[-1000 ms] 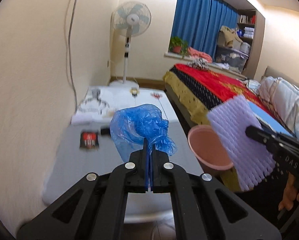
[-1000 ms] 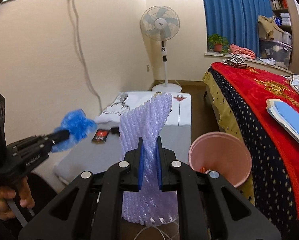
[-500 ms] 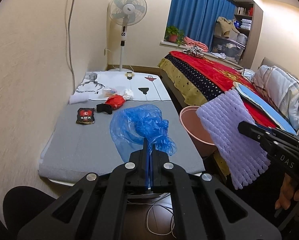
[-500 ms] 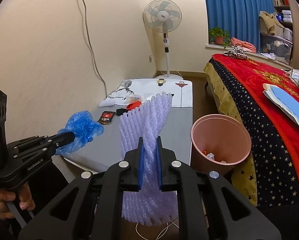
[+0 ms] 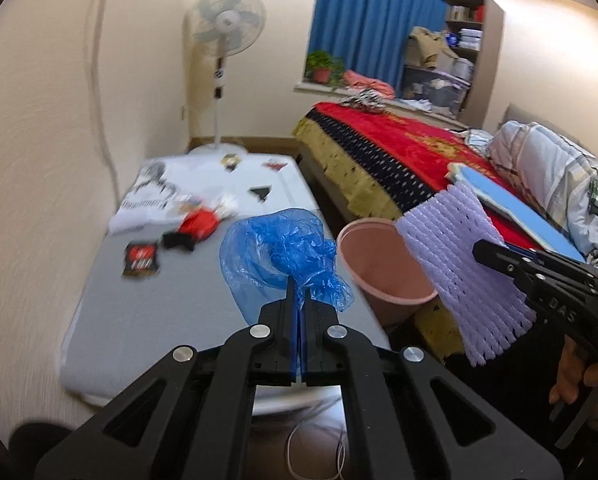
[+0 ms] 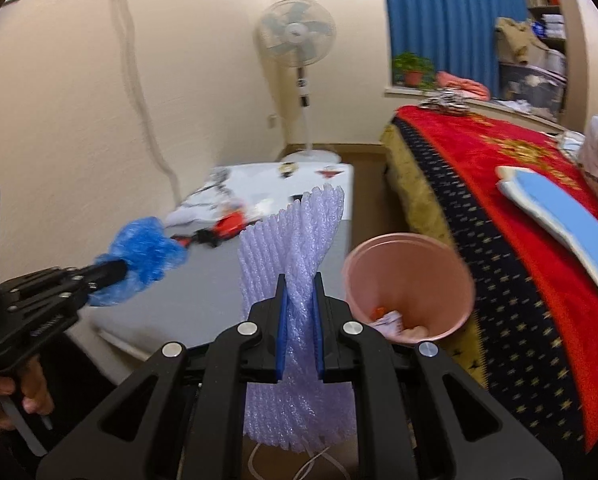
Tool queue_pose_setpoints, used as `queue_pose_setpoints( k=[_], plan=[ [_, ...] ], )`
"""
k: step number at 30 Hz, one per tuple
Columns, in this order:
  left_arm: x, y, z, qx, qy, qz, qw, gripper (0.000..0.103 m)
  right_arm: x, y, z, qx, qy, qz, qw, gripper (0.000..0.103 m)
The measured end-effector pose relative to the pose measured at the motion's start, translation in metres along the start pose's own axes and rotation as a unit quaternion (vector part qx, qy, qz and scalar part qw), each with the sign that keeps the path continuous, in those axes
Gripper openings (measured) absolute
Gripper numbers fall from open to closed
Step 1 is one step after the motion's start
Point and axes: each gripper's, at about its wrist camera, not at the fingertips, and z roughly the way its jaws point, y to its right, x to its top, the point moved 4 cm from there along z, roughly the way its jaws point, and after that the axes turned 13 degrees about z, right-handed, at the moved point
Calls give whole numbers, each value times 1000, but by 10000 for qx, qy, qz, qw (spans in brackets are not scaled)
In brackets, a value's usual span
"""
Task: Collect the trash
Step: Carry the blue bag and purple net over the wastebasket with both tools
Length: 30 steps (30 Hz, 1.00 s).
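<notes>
Two grippers appear in each view, and we hold a piece of trash in each. Our left gripper (image 5: 297, 294) is clamped on a crumpled blue plastic bag (image 5: 281, 254), held in the air above the grey-covered low table (image 5: 147, 312). Our right gripper (image 6: 299, 292) is closed around a twisted lilac foam net sleeve (image 6: 295, 236), which hangs below its fingers. The pink waste bin (image 6: 409, 284) stands between the table and the red bedspread (image 6: 511, 184), just right of the foam net, with scraps visible at its bottom. On the table we see a dark snack packet (image 5: 141, 258) and a red wrapper (image 5: 199, 222), both blurred. A pedestal fan (image 5: 227, 36) stands beyond.
</notes>
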Motion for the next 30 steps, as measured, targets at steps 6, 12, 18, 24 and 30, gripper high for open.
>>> queue_pose_setpoints(
  k=[6,12,18,24,30],
  plan=[
    [54,23,60,-608,-6,115,9981,0,50,51,20,-387,202,233,9988,11],
    [92,56,126,-1019,55,321,9943,0,82,95,64,-795,186,321,9961,11],
    [97,87,198,-1259,-255,455,9907,0,86,142,119,-1065,-187,533,9927,11],
    [84,106,257,-1361,-647,480,9874,0,84,166,158,-1186,-586,561,9896,11],
    [76,112,294,-1356,-886,470,9857,0,75,183,183,-1259,-923,684,9854,12]
  ],
)
